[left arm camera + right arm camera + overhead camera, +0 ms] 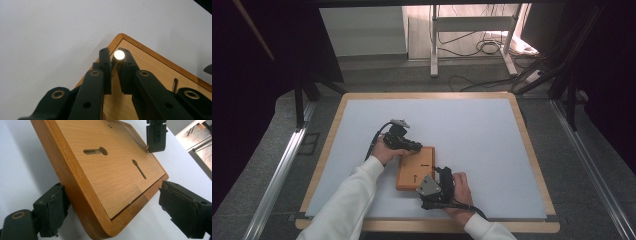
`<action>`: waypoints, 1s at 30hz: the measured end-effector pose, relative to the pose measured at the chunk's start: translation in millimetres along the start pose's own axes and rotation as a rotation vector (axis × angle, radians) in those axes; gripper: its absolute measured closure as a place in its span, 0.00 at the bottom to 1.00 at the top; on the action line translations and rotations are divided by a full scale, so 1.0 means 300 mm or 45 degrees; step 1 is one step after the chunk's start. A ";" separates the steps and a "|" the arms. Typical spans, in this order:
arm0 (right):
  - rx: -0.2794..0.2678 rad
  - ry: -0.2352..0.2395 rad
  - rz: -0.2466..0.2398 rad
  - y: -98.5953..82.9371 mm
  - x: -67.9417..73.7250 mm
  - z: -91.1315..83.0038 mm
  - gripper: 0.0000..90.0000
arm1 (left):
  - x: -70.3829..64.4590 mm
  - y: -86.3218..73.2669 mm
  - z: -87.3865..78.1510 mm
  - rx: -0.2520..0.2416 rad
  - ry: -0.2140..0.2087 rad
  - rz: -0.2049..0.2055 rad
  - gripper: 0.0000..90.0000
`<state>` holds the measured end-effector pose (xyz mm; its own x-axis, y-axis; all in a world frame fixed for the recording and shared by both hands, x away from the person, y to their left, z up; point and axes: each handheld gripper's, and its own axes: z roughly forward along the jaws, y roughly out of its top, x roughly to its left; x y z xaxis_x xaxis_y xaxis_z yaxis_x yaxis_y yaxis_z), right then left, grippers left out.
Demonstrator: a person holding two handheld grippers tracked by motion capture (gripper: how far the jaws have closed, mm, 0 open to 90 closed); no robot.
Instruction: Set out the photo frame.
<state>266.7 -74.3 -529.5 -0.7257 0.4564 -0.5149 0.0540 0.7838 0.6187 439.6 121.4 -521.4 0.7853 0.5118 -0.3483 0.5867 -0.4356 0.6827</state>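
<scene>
Left tongs (114, 61): clenched on a small pin (119, 55).
Right tongs (110, 212): released, straddling the wooden board (110, 170) corner.
Desk (472, 125): carries the board.

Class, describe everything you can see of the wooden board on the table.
The wooden board is a flat, orange-brown rectangle with rounded corners, a raised darker frame and a paler, grained inset panel. The panel has two keyhole-shaped slots and a small round hole. It lies flat on the white table surface. The right gripper straddles its near corner with open jaws; the left gripper holds a small shiny-headed pin over the far corner.
</scene>
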 end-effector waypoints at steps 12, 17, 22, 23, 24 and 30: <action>-0.036 -0.044 -0.044 0.020 -0.026 -0.027 0.28 | -0.013 -0.004 0.004 -0.038 0.066 0.020 0.94; -0.038 -0.036 -0.067 0.038 -0.037 -0.032 0.35 | -0.008 -0.005 0.005 -0.045 0.070 0.010 0.94; -0.030 -0.048 -0.082 0.045 -0.049 -0.033 0.41 | -0.006 -0.004 0.006 -0.050 0.077 0.003 0.93; -0.030 -0.048 -0.086 0.044 -0.053 -0.034 0.42 | -0.005 -0.004 0.006 -0.054 0.076 -0.001 0.93; -0.030 -0.052 -0.074 0.043 -0.056 -0.035 0.43 | -0.005 -0.004 0.006 -0.057 0.078 -0.003 0.93; -0.029 -0.080 -0.097 0.039 -0.068 -0.041 0.46 | -0.012 -0.006 0.004 -0.066 0.100 0.009 0.90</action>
<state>273.7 -79.6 -504.6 -0.6828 0.4216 -0.5966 -0.0159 0.8079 0.5892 436.0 119.6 -522.1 0.7705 0.5661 -0.2931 0.5684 -0.4020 0.7179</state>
